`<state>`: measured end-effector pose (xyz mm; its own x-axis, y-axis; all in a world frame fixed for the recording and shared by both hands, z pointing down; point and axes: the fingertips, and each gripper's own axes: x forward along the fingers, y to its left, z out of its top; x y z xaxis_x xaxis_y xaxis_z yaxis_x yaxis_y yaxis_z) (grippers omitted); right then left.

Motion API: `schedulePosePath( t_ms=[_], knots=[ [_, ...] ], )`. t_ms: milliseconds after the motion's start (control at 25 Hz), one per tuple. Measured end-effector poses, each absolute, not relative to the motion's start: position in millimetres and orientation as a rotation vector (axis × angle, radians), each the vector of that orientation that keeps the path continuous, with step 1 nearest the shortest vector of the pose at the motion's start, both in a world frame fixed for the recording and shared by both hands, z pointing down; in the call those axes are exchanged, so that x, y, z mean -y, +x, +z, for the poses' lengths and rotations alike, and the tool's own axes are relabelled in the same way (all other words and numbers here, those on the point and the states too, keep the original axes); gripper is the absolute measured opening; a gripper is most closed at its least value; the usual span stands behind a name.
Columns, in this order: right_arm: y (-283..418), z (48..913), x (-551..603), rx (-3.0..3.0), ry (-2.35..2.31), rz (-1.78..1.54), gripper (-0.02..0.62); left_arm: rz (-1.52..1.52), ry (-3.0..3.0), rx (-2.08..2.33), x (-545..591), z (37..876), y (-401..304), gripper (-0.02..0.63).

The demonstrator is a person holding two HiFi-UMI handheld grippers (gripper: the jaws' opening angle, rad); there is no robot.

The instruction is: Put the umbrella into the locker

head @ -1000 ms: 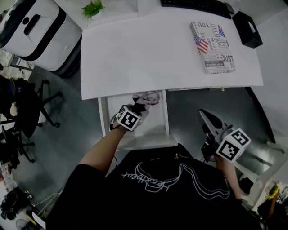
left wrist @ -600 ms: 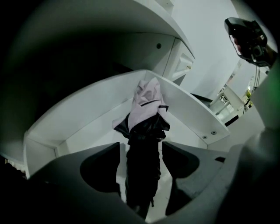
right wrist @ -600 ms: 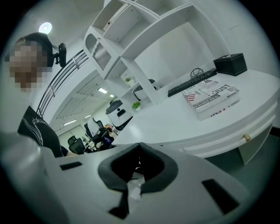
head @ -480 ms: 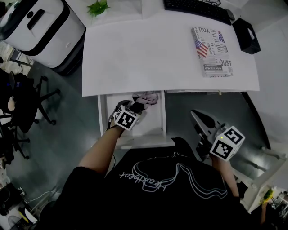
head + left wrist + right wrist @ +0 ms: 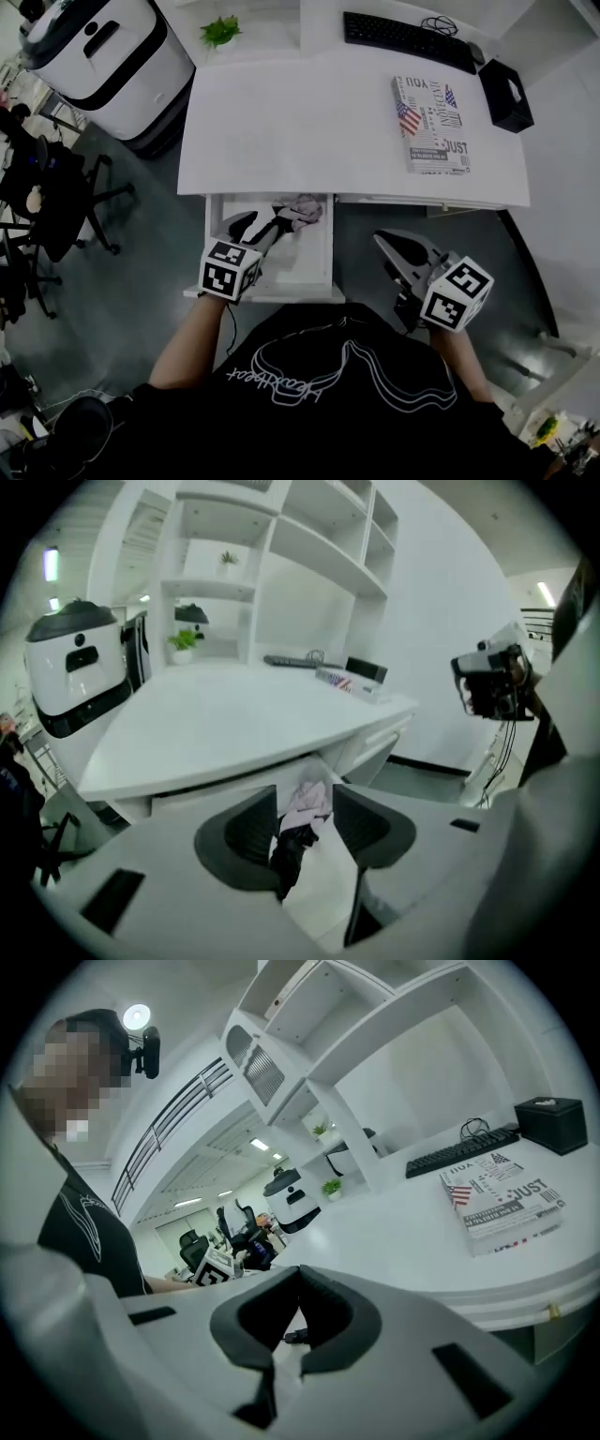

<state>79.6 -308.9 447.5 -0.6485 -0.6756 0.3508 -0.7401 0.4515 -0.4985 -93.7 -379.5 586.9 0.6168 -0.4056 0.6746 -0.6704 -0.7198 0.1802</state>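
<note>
Partly under desk (image 5: 309,131): drawer (image 5: 315,268), umbrella (image 5: 289,217) inside.

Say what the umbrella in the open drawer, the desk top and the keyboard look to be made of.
Umbrella: soft woven fabric, matt, pale pink with a black part; it lies bunched in loose folds.
Desk top: smooth white board, probably laminate; even surface, faint sheen, thin straight edge.
Keyboard: black plastic, matt, judging by its moulded rows of keys.
</note>
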Motion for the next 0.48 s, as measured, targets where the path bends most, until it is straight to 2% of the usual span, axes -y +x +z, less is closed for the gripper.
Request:
schedulePosePath(
  t_ms=[280, 480],
  knots=[
    [75.2, 412.2, 294.1, 2.701, 1.1, 0.871, 0.003, 0.417, 2.448, 0.907, 341.2, 455.8, -70.2, 0.009],
    [73.9, 381.3, 271.9, 2.804, 1.026, 0.841, 0.003, 0.129, 2.499, 0.835, 293.8, 383.4, -38.8, 0.005]
  ],
)
